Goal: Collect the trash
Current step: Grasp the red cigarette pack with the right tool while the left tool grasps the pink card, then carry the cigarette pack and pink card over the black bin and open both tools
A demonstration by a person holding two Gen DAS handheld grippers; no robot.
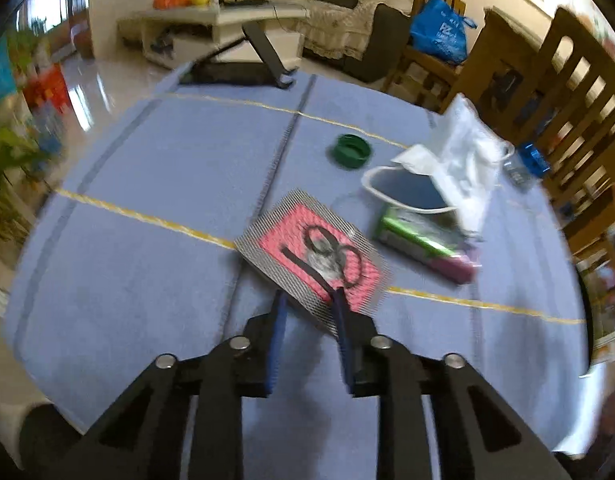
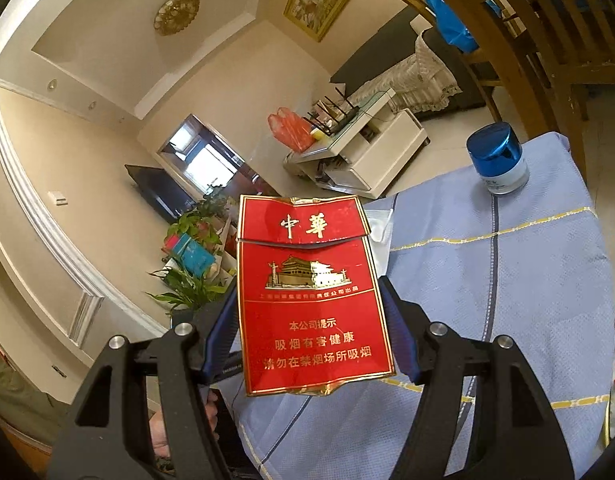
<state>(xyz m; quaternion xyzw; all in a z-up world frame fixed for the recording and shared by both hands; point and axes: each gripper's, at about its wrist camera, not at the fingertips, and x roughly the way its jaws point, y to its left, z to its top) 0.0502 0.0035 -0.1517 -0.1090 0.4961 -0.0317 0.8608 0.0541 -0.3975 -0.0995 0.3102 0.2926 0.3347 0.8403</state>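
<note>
both grippers are clearing the table [image 1: 147,168] of trash: the left gripper [image 1: 309,300] is pinching the sachet [image 1: 307,252] by its near edge, the right gripper [image 2: 309,308] is clamping a red pack [image 2: 307,296] aloft.

Two close wrist views, sharing the blue tablecloth [image 1: 147,152] and jar [image 2: 497,160].

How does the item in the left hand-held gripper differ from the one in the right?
The left hand-held gripper pinches a flat pink-and-silver packet by its edge, low over the table; the right hand-held gripper spans a red cigarette pack upright in the air. The packet shows a scissors picture, the pack gold lettering. Both look like trash being collected.
</note>
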